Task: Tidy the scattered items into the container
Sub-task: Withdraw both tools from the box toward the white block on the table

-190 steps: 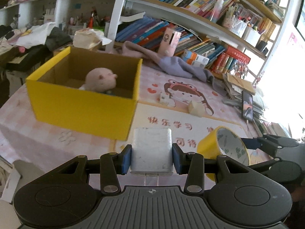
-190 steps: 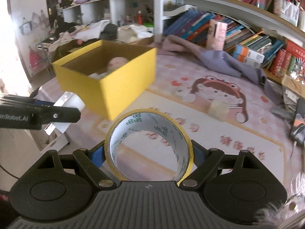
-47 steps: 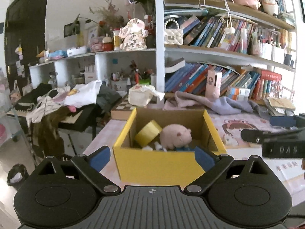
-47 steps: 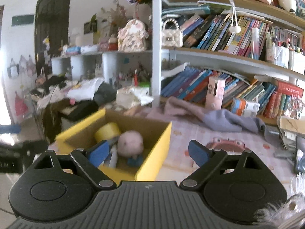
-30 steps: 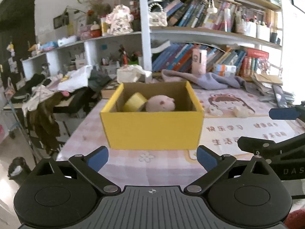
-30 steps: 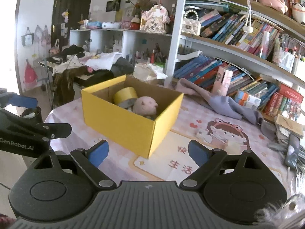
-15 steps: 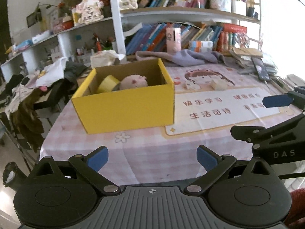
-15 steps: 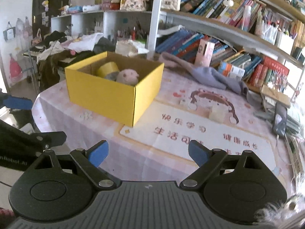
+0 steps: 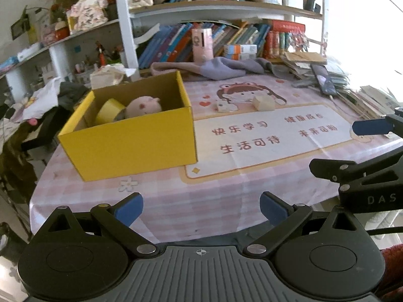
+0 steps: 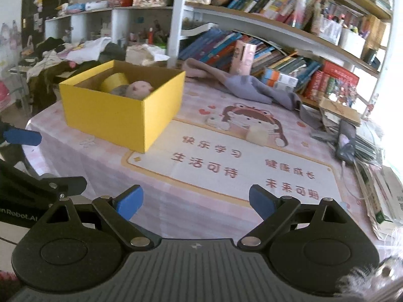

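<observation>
From the left wrist view, the left gripper (image 9: 201,207) hangs back over the near edge of the counter (image 9: 214,196), which is covered in a pink checked cloth, its blue-padded jaws spread wide and holding nothing; being level with the right gripper (image 9: 362,148), whose black linkage crosses the right side, suggests a rest or survey pose rather than a reach. The open yellow cardboard box (image 9: 131,143) stands on the left part of the counter, near the front corner, and holds a yellow roll of tape (image 9: 109,110) leaning against its far left wall and a pale pink plush pig (image 9: 143,107) just beside it. Two small things lie out on the printed cartoon mat (image 9: 267,136), well apart from the box: a little white block with a dark spot (image 9: 223,106) and a cream-coloured cube (image 9: 263,102), probably what is left to gather. From the right wrist view, the right gripper's jaws are likewise released and empty above the mat's near border, aimed toward the two small pieces. The box looks clean and square-edged, its flapless top open, so dropping items in from above seems easy. A grey-purple cloth (image 10: 246,88) lies crumpled behind the mat.
</observation>
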Demonstrator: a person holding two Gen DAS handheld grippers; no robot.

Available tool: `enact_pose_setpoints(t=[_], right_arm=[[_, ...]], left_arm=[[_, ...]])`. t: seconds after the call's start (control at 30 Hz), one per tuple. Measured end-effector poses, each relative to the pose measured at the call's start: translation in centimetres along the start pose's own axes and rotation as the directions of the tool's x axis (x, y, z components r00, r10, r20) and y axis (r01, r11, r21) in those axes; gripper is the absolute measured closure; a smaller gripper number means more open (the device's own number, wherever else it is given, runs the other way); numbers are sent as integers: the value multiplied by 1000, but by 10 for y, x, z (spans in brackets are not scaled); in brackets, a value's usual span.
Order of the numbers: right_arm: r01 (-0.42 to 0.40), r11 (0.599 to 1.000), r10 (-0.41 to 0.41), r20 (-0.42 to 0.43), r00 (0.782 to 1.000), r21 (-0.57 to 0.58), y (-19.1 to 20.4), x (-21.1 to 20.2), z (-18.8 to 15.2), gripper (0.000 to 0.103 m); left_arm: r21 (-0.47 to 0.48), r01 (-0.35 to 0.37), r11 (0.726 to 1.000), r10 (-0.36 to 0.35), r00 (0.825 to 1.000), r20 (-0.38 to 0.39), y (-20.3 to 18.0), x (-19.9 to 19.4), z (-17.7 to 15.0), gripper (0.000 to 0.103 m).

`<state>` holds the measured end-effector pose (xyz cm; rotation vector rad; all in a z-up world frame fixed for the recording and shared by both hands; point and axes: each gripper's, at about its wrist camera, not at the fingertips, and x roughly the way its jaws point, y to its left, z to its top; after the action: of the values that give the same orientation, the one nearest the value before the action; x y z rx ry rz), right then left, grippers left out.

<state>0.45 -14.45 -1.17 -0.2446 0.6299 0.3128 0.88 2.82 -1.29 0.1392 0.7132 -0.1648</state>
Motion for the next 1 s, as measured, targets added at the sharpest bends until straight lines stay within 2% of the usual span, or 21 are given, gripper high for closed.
enact_pose_setpoints(t=[0.3, 0.67, 1.0], right_arm=[[35, 999, -34, -13, 999, 36, -19, -3, -6, 12], [97, 990, -94, -32, 995, 104, -49, -3, -12, 11], [105, 983, -95, -74, 993, 152, -71, 11, -15, 11]], left_arm=[[28, 37, 999, -36, 999, -8, -18, 9, 8, 2], [108, 102, 989, -101, 995, -15, -49, 26, 22, 2], [145, 141, 979, -138, 990, -32, -64, 43, 33, 2]])
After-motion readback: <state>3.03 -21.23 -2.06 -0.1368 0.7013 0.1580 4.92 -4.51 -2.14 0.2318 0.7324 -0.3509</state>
